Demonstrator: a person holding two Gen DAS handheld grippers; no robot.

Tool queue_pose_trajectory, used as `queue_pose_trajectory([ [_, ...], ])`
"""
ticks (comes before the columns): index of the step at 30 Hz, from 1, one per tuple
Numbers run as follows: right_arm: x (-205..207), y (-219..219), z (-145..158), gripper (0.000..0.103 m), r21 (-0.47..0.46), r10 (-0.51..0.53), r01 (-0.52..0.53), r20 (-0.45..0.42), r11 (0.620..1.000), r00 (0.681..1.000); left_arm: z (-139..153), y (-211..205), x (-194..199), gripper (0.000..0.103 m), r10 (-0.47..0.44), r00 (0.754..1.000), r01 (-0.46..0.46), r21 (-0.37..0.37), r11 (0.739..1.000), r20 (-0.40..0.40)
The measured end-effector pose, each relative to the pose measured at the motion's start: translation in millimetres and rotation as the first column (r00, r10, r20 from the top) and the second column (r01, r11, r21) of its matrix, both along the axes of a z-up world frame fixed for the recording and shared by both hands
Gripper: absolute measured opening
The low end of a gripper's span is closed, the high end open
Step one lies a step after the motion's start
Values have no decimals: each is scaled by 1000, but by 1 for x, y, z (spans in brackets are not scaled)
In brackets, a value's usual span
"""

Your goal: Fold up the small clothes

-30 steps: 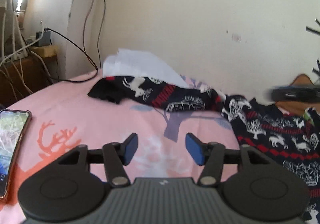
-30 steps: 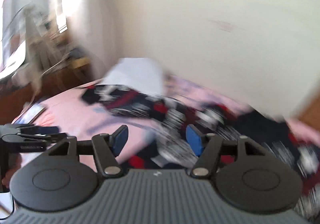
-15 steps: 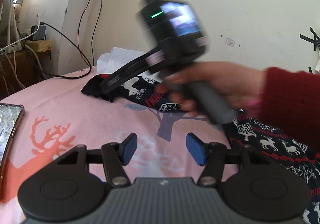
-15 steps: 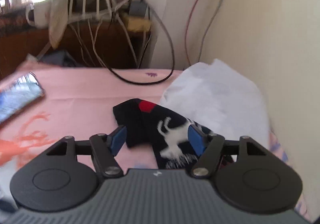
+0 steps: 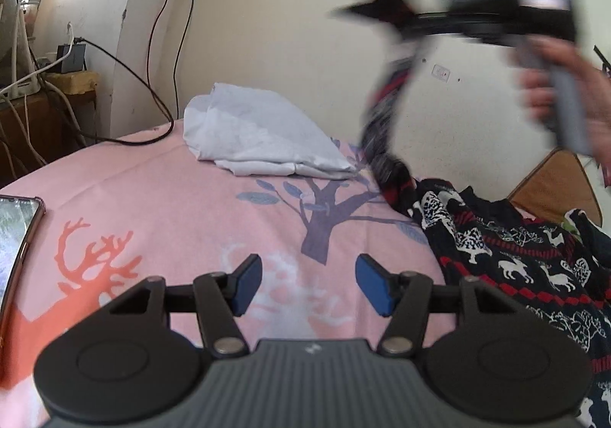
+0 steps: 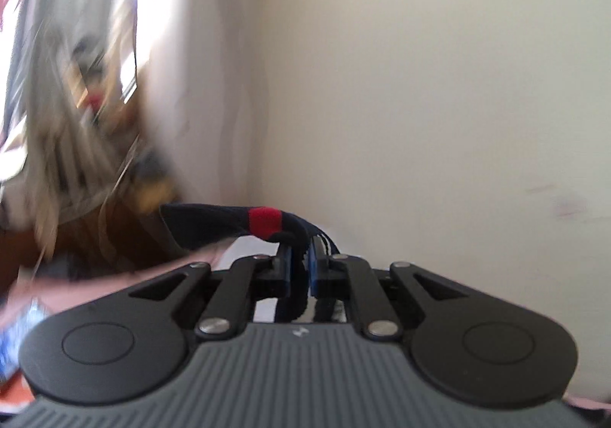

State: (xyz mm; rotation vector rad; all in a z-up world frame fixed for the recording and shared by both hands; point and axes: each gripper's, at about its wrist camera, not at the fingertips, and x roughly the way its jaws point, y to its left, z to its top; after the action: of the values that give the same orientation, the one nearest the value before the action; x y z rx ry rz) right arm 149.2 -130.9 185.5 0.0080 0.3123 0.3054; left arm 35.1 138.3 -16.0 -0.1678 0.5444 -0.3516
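Right gripper (image 6: 299, 267): my jaws have just been closing and are now pinched on the dark cuff of the patterned garment (image 5: 492, 237), by a red band on its edge; cloth sits squeezed between the blue pads.
Right gripper from the left view (image 5: 404, 23): raised against the cream wall (image 5: 286, 7), blurred, with my hand (image 5: 565, 91) on the grey handle.
Patterned garment: navy knit with white deer and red stripes; one long end hangs from my right gripper, the bulk lies heaped on the right side of the bed.
Left gripper (image 5: 308, 288): about half open, nothing between the blue pads, low over the bedsheet.
Bedsheet (image 5: 160, 198): pink, printed with an orange deer and a purple tree.
White cloth (image 5: 259, 137): folded, lying on the bed by the wall, just left of the hanging end.
Phone (image 5: 15, 237): at the left edge of the bed, screen lit.
Cables (image 5: 126, 65): black, trailing down the wall to the bed's far corner.
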Motion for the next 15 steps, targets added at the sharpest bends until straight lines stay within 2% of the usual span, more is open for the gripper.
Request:
queue_pose_trajectory([
  [2, -22, -55, 13, 12, 19, -109, 108, 34, 994, 993, 0, -1, 4, 55, 1, 1000, -1, 4, 1000, -28],
  [4, -44, -106, 12, 12, 45, -207, 206, 30, 978, 978, 1, -2, 10, 55, -12, 998, 12, 2, 1000, -61],
  [6, -64, -154, -3, 12, 88, -290, 291, -16, 953, 957, 4, -6, 16, 55, -35, 996, 36, 2, 999, -78],
  [8, -84, -195, -30, 12, 101, -347, 357, -103, 929, 932, 17, -19, 23, 55, -64, 995, 65, 5, 998, -73],
  [10, -100, -222, -64, 19, 89, -373, 395, -195, 915, 907, 35, -38, 32, 56, -107, 993, 107, 6, 994, -45],
  [11, -108, -231, -81, 24, 48, -392, 414, -243, 909, 887, 46, -51, 40, 58, -130, 991, 130, 14, 991, -28],
  [12, -117, -239, -96, 36, 4, -425, 442, -267, 897, 865, 52, -61, 46, 60, -142, 990, 142, 26, 989, -13],
  [13, -129, -250, -110, 43, -28, -467, 479, -275, 877, 840, 57, -75, 55, 61, -152, 988, 152, 48, 987, 2],
  [15, -147, -271, -122, 44, -17, -503, 523, -301, 852, 810, 61, -105, 77, 61, -183, 983, 183, 80, 980, -5],
])
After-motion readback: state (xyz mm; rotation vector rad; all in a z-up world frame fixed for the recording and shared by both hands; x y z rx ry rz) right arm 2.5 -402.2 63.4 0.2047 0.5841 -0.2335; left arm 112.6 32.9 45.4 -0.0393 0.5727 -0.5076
